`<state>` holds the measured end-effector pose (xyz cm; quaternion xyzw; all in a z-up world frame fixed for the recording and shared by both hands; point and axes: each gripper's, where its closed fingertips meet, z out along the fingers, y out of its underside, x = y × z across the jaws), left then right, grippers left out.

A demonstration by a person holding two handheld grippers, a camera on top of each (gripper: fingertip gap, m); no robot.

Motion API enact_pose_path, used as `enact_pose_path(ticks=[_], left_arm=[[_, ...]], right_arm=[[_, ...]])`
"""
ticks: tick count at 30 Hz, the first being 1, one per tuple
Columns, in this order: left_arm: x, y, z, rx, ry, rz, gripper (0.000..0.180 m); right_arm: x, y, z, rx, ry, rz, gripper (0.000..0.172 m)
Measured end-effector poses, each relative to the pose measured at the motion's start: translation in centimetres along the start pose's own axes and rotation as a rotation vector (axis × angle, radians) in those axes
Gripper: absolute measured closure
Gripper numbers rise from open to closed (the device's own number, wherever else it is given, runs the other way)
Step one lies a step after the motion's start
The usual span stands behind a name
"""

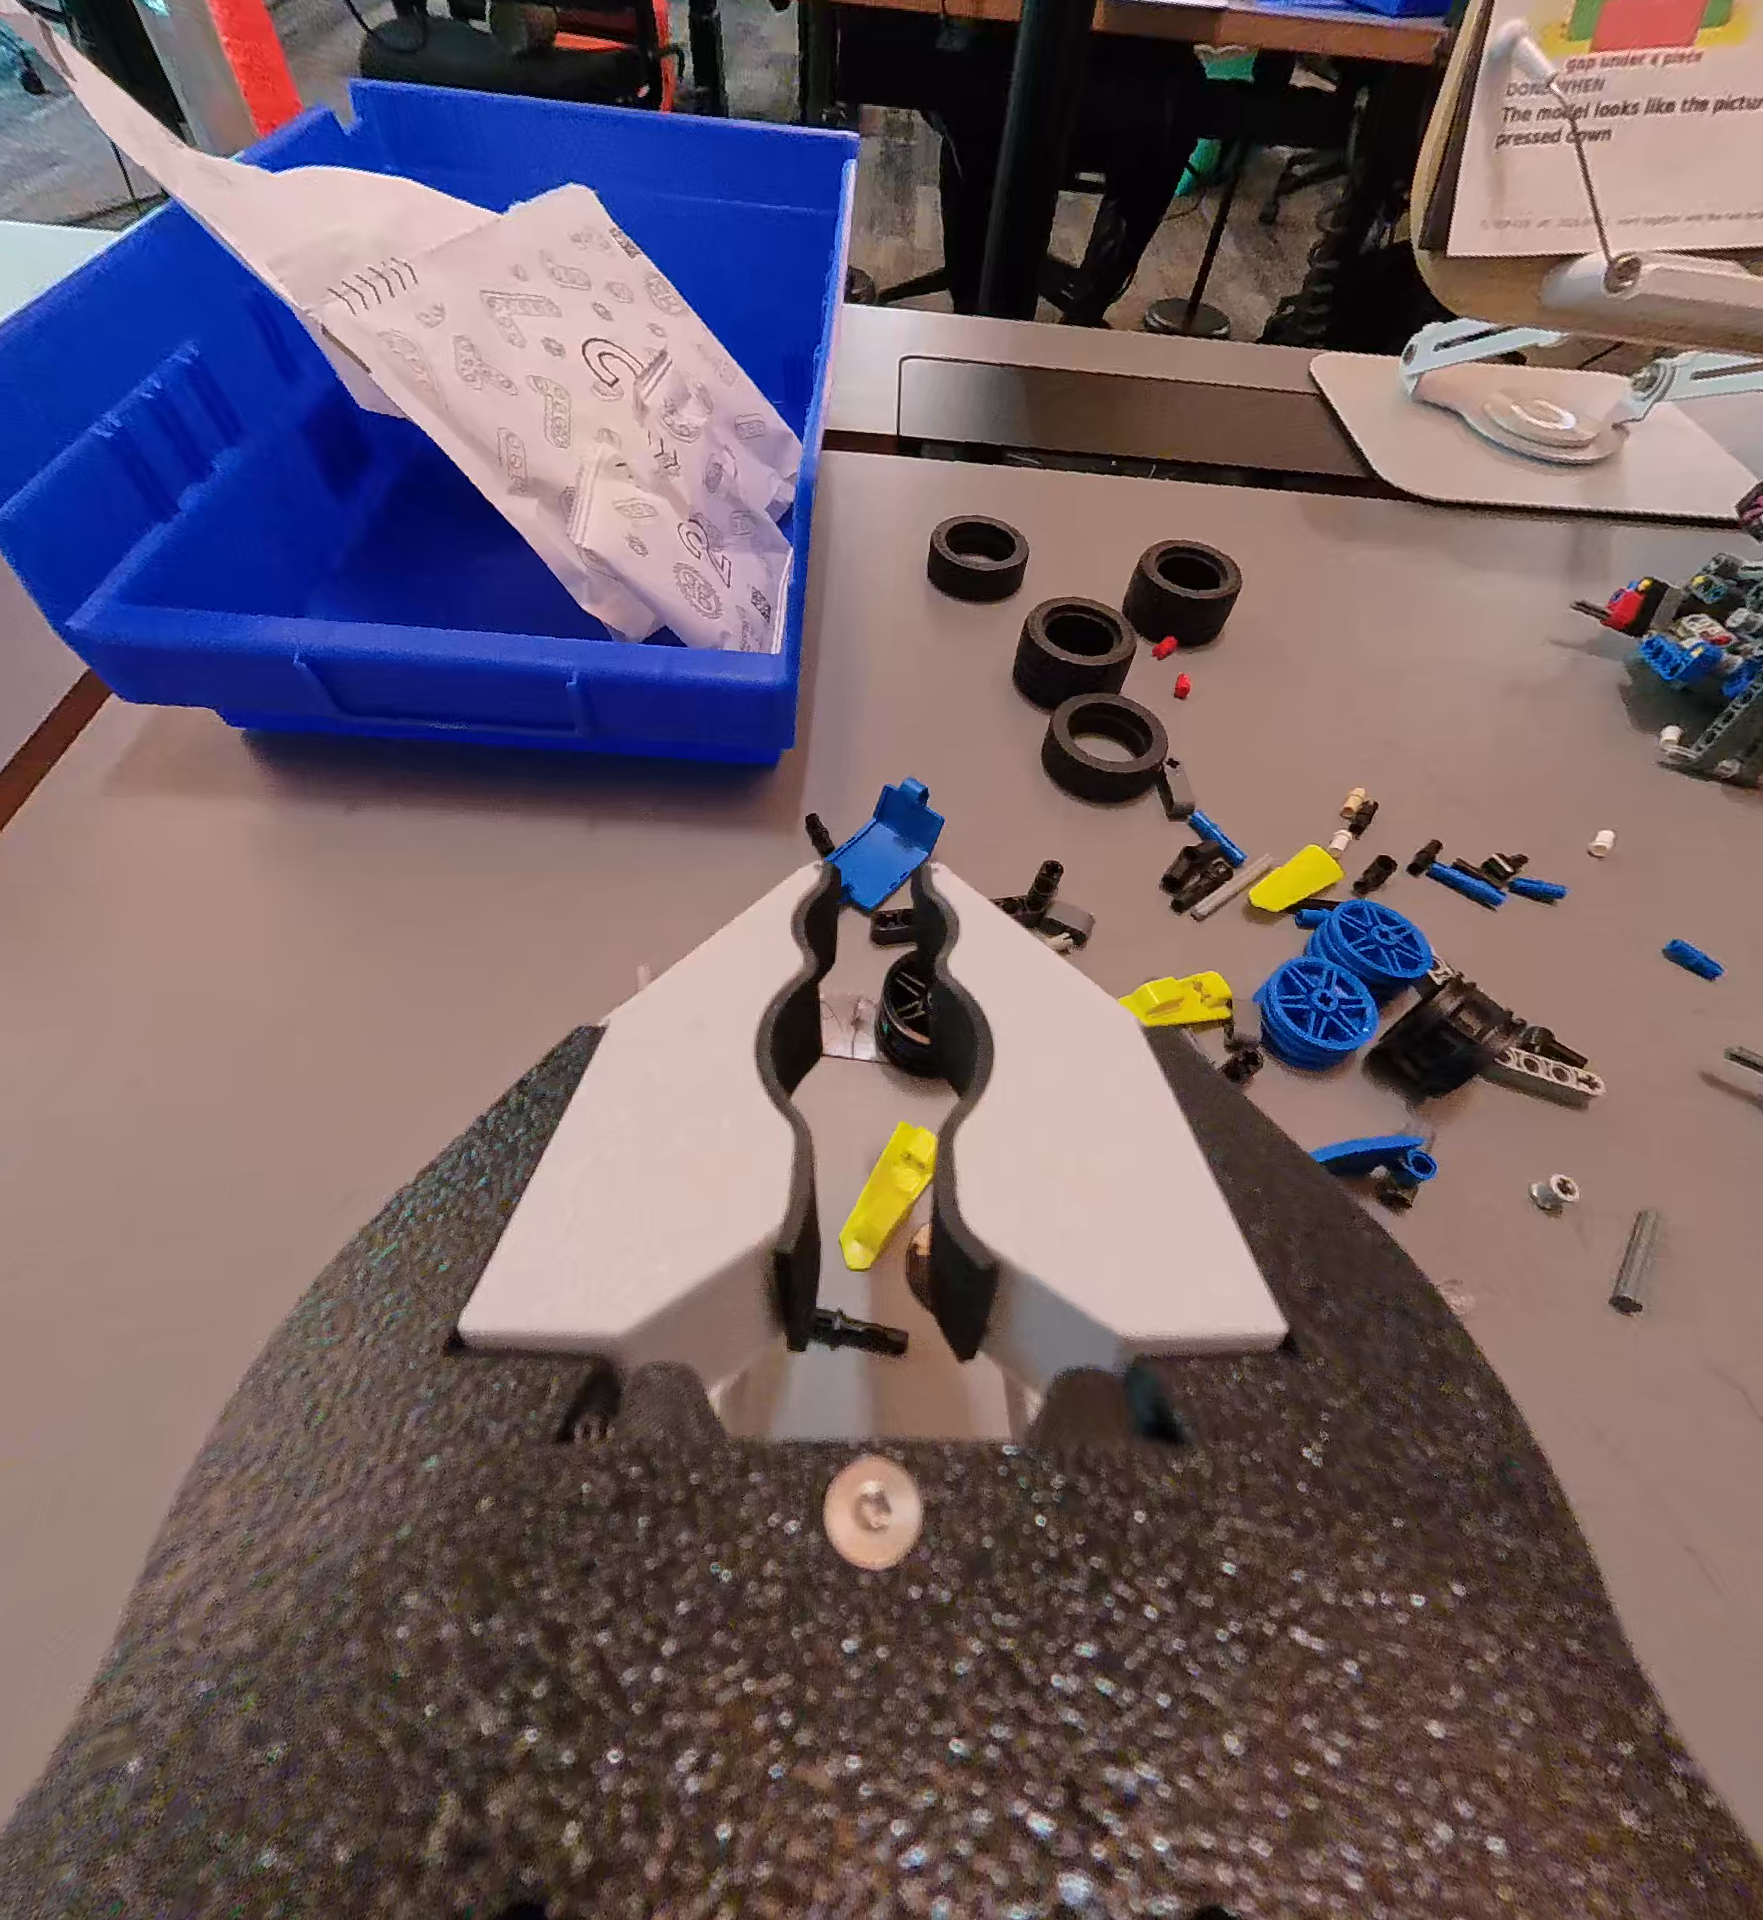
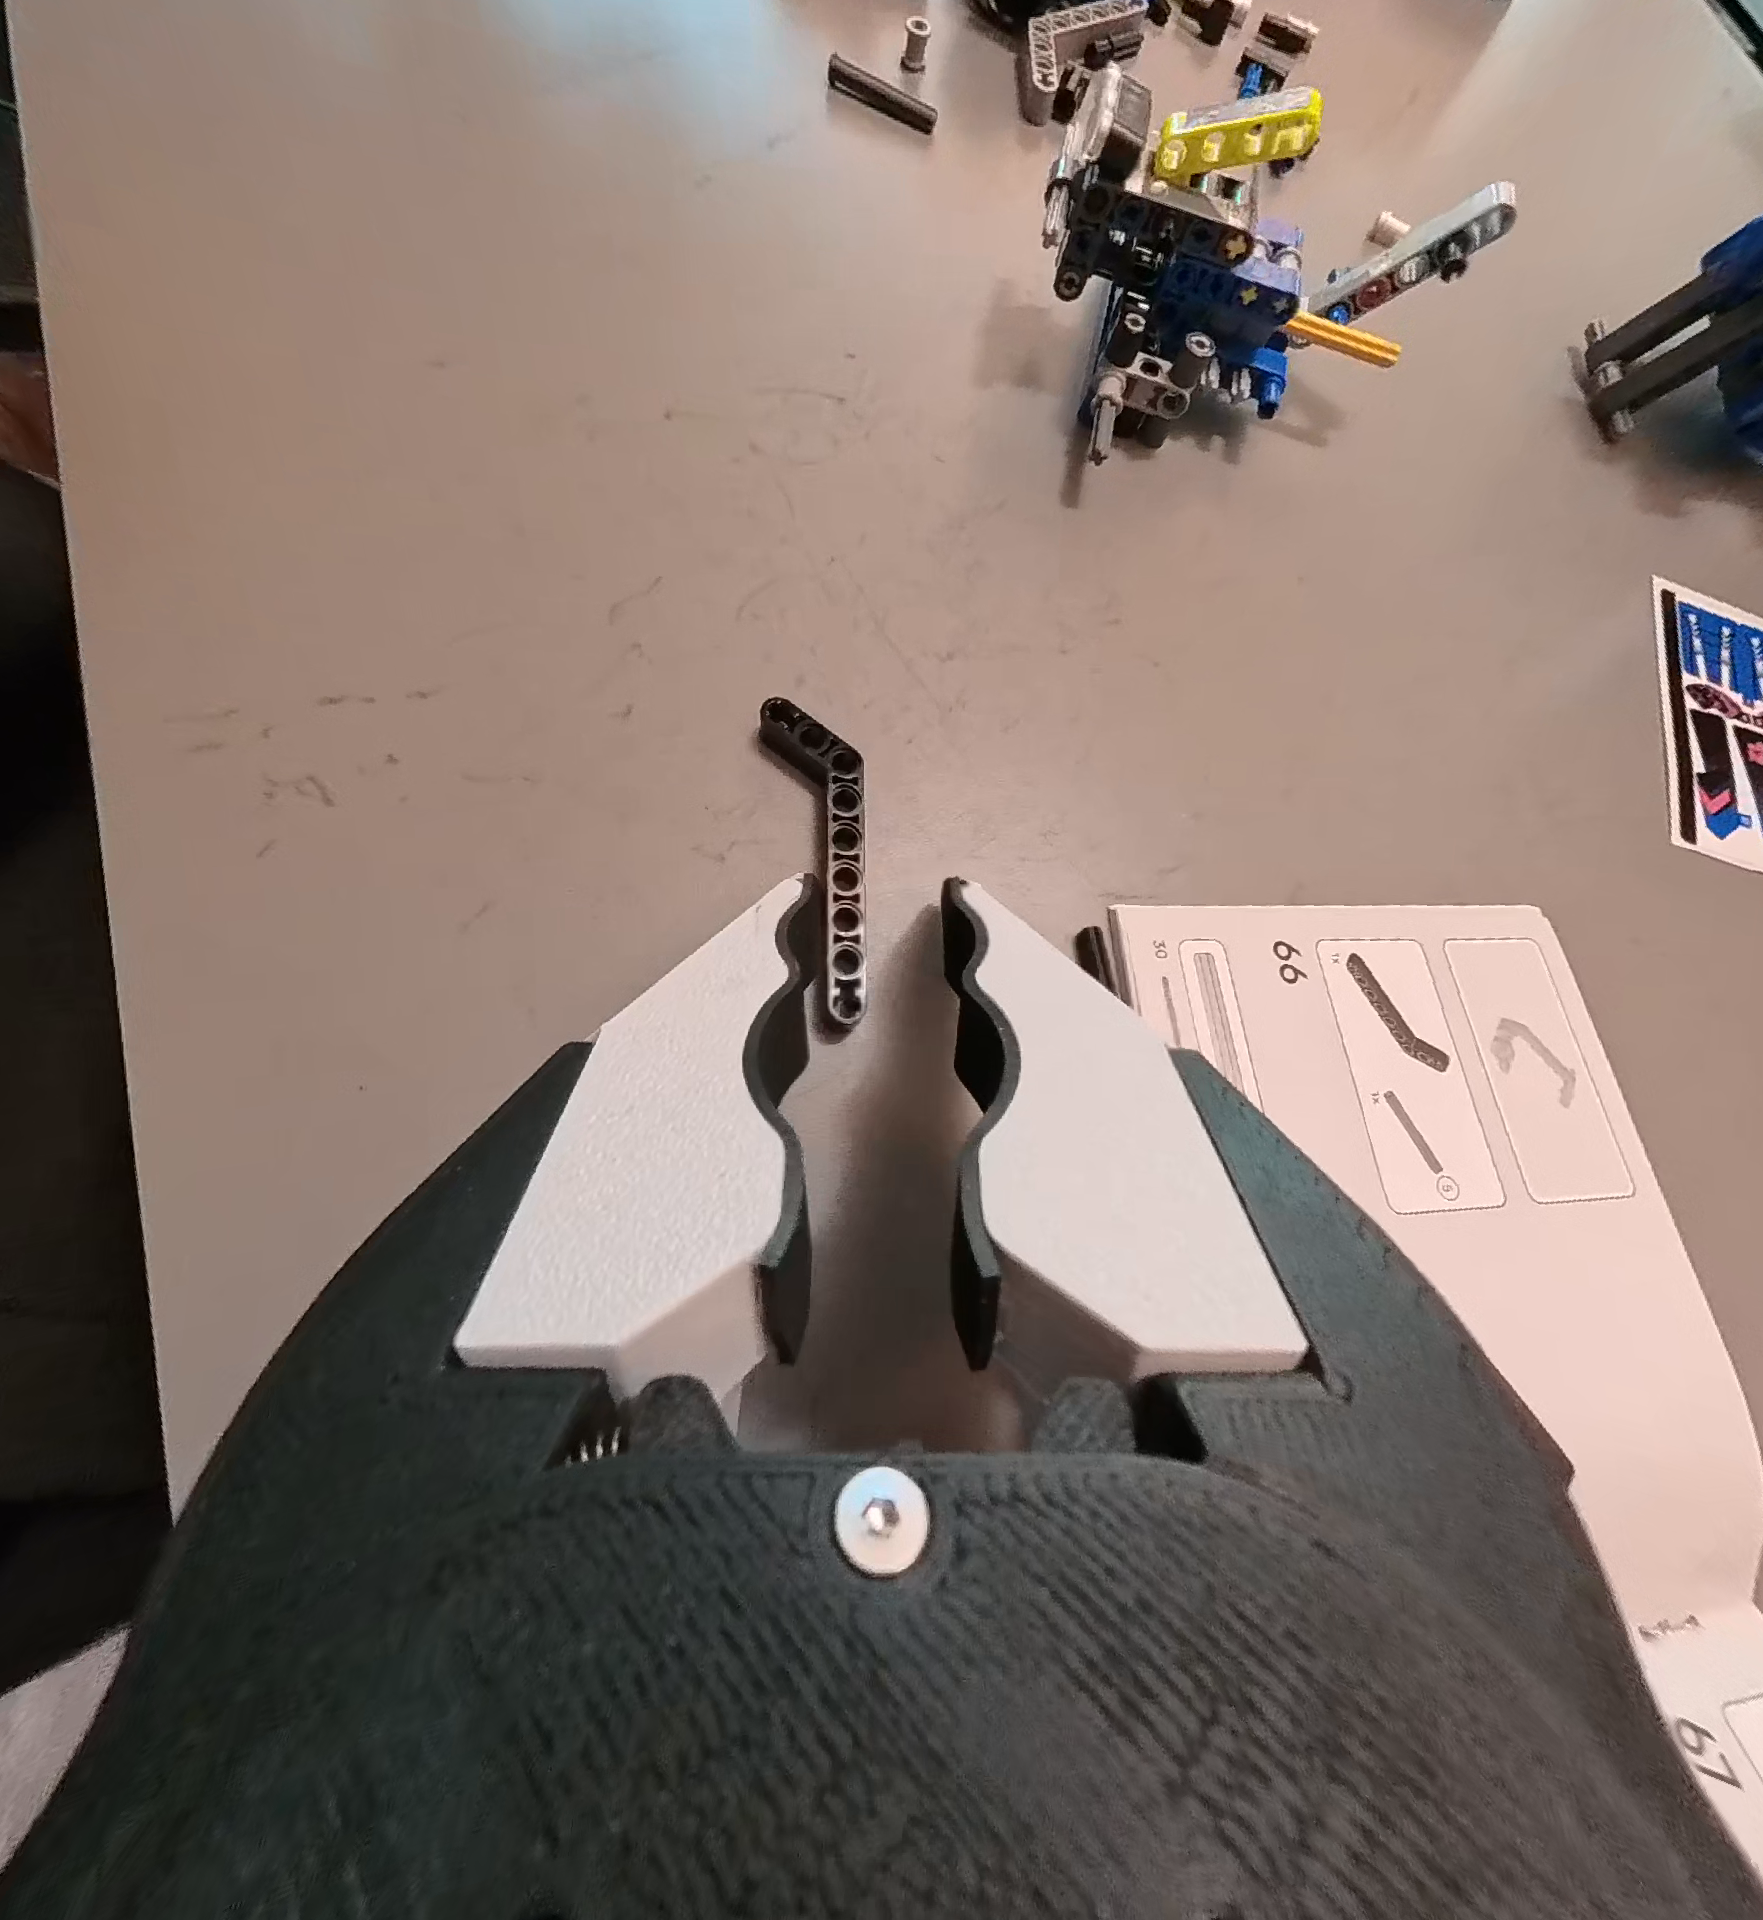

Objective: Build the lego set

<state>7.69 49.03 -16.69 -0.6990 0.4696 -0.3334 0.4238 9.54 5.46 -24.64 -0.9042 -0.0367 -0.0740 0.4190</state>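
Left gripper (image 1: 875, 883): you pinch the blue panel (image 1: 885, 847) | right gripper (image 2: 877, 914): spread, straddling the black bent beam (image 2: 841, 883) | centre it before squeezing.

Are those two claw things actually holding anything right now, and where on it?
The left gripper pinches a small blue panel piece by its lower edge. The right gripper holds nothing; a black bent beam lies on the table between its open fingers.

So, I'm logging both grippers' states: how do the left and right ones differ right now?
The left gripper is clamped on a blue panel piece at its fingertips; the right gripper holds nothing. The left's jaws stand nearly together, the right's apart. The right has a black angled beam lying flat on the table between its fingers. Both have light grey fingers with dark wavy pads.
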Motion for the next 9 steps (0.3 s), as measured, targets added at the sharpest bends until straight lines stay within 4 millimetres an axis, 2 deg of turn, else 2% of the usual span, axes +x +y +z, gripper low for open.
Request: enact_pose_path(ticks=[9], left_arm=[[2.3, 1.9, -0.1, -0.133, 0.140, 0.074, 0.171]], right_arm=[[0.0, 0.0, 0.0, -0.001, -0.008, 0.010, 0.151]])
